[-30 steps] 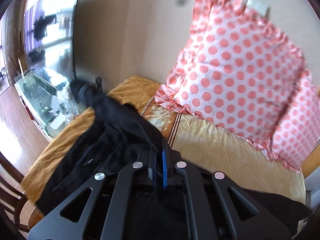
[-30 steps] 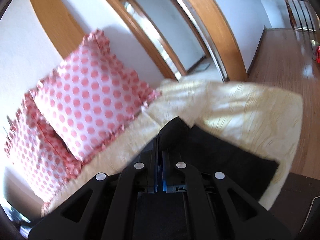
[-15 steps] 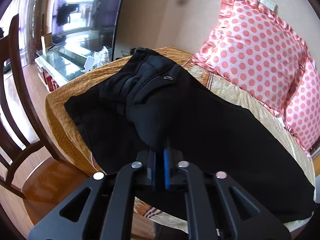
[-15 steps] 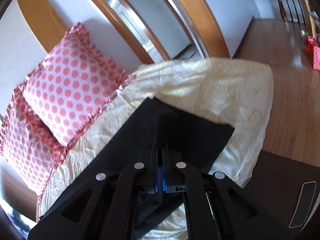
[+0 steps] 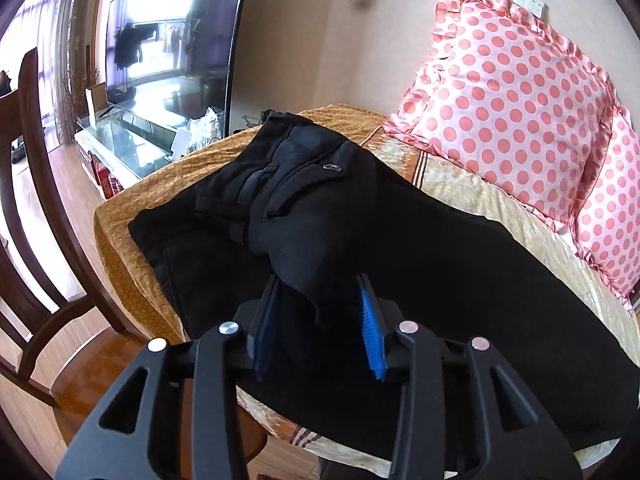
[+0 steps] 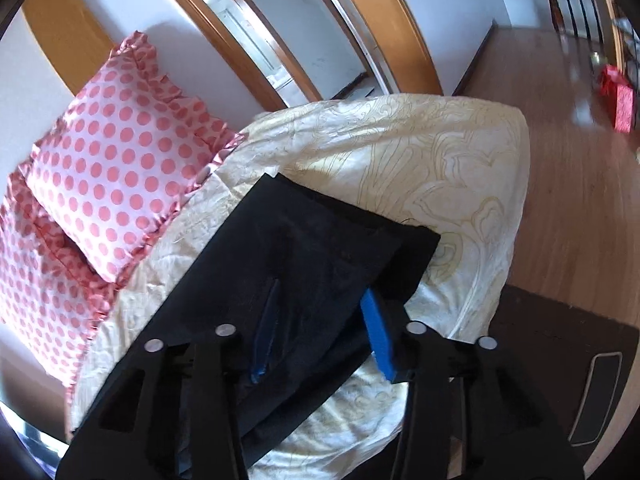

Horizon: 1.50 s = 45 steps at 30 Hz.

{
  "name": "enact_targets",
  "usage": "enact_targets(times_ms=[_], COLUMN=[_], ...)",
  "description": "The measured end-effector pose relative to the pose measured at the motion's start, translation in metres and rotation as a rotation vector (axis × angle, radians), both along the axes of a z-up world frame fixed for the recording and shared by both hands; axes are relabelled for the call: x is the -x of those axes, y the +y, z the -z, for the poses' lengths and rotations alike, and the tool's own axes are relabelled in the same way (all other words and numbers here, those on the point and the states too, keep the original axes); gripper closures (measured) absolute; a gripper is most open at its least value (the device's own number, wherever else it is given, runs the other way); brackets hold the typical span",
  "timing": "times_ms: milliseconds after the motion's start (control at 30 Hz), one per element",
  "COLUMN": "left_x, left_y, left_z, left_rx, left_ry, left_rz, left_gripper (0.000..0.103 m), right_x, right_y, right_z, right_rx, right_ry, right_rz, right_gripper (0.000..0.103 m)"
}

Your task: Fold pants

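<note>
Black pants (image 5: 360, 220) lie lengthwise on a gold and cream cover (image 5: 128, 200). Their waist, with a small metal button (image 5: 331, 167), is bunched at the far left. My left gripper (image 5: 320, 312) hovers low over the near edge with its jaws opening. A raised fold of black fabric lies between the blue pads (image 5: 370, 332), which no longer pinch it. In the right wrist view the leg ends (image 6: 312, 240) lie flat on the cream cover (image 6: 440, 168). My right gripper (image 6: 320, 320) is also opening, astride the fabric's near edge.
Two pink polka-dot pillows (image 5: 508, 92) lean against the wall behind the pants, also seen as pillows (image 6: 116, 176) on the left. A wooden chair (image 5: 36, 200), a glass stand (image 5: 128, 140) and a TV (image 5: 172, 40) stand to the left. Wooden floor (image 6: 580, 200) lies past the cover's right end.
Both grippers came down with the pants, which went from a lifted bunch to lying spread on the cover. Both pairs of jaws, shut on the fabric before, have parted.
</note>
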<state>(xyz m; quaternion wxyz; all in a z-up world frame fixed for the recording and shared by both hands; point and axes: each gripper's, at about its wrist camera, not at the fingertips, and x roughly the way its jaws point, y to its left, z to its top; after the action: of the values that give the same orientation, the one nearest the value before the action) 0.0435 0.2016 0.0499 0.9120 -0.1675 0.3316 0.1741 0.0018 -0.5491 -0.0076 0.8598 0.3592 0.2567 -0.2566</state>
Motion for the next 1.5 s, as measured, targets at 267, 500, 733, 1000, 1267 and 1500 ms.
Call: enact_targets(times_ms=[267, 500, 733, 1000, 1267, 1500], left_x=[-0.003, 0.000, -0.005, -0.012, -0.015, -0.017], left_y=[-0.003, 0.008, 0.034, 0.059, 0.058, 0.093], left_z=[0.001, -0.001, 0.000, 0.006, 0.004, 0.002], left_rx=[0.016, 0.020, 0.159, 0.505, 0.559, 0.547], left_ry=[0.014, 0.018, 0.004, -0.025, -0.036, -0.047], left_rz=[0.018, 0.005, -0.002, 0.033, 0.050, -0.076], left_gripper=[0.062, 0.057, 0.056, 0.059, 0.059, 0.068], right_x=[0.009, 0.007, 0.004, 0.003, 0.002, 0.002], right_y=[-0.006, -0.002, 0.001, 0.003, 0.003, 0.003], right_z=[-0.002, 0.009, 0.008, 0.007, 0.007, 0.008], right_rx=[0.002, 0.047, 0.089, 0.103, 0.112, 0.116], right_ry=[-0.062, -0.008, 0.014, 0.021, 0.027, 0.026], right_rz=[0.030, 0.031, 0.016, 0.013, 0.009, 0.007], right_gripper=[0.101, 0.101, 0.100, 0.100, 0.100, 0.100])
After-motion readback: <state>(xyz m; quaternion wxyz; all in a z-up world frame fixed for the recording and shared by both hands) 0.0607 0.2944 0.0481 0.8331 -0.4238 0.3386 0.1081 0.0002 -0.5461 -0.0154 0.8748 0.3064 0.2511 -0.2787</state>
